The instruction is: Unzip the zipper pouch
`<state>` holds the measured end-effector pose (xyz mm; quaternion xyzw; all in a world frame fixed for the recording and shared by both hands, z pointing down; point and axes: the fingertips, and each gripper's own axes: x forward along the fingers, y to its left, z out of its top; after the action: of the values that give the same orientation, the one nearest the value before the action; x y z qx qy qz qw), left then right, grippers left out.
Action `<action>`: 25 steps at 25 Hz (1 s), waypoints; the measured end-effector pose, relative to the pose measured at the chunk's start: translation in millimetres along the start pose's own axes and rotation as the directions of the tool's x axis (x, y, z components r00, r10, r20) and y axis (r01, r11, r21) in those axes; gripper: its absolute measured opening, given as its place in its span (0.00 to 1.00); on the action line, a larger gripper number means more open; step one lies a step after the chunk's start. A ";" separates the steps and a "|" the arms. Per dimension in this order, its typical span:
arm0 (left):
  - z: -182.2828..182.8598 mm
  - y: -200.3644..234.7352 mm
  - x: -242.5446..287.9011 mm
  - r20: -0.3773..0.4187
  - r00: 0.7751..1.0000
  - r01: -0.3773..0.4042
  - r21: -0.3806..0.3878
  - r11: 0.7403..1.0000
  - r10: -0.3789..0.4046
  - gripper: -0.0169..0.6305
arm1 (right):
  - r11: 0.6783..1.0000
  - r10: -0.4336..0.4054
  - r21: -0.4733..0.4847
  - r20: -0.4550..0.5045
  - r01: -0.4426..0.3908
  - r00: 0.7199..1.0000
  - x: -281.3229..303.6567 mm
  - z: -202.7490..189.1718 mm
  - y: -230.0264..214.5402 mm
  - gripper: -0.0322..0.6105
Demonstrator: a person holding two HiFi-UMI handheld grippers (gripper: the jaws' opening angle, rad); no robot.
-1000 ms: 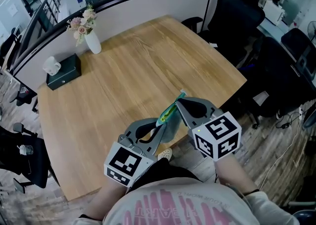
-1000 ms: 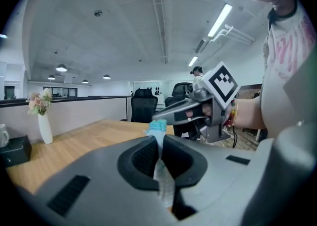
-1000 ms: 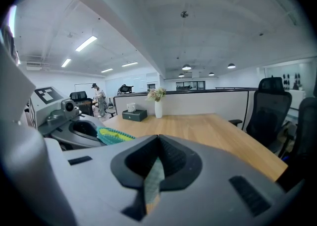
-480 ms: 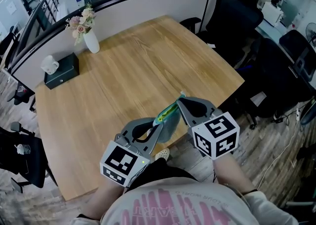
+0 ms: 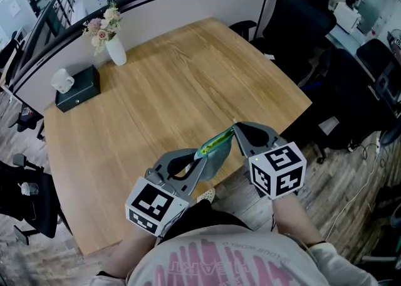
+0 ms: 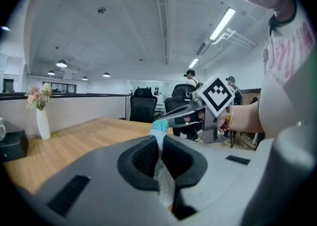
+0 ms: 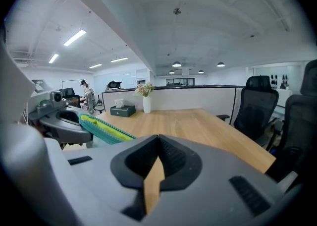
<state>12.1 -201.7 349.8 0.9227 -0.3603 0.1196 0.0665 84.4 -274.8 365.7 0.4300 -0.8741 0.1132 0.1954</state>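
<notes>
The zipper pouch (image 5: 216,153) hangs in the air over the table's near edge, a translucent grey bag with a teal and yellow-green zipper strip (image 7: 105,129). My left gripper (image 5: 202,158) is shut on the pouch's left end, and the fabric shows pinched between its jaws (image 6: 159,138). My right gripper (image 5: 235,128) is shut at the strip's other end, seemingly on the zipper pull, which its tips hide. In the right gripper view nothing shows between the closed jaws (image 7: 158,138). In the left gripper view the right gripper (image 6: 161,119) reaches the pouch's teal top corner (image 6: 159,127).
The wooden table (image 5: 156,90) carries a white vase of flowers (image 5: 116,52) and a black box (image 5: 76,89) with a white cup (image 5: 62,80) at its far left. Black office chairs (image 5: 301,21) stand to the right. A partition wall (image 5: 188,2) runs behind.
My right gripper has shifted slightly right, away from the left one, and the zipper strip between them looks a little more drawn out. The left gripper has barely moved.
</notes>
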 end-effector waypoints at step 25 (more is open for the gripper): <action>-12.5 23.5 7.0 -0.027 1.000 -0.009 -0.067 0.998 0.007 0.04 | 0.978 -0.031 0.205 0.015 0.028 0.999 10.1 -12.2 -44.8 0.06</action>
<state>-1.1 -220.9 364.6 0.9169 -0.3667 0.1202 0.1018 117.5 -304.6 382.4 0.4618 -0.8531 0.1957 0.1439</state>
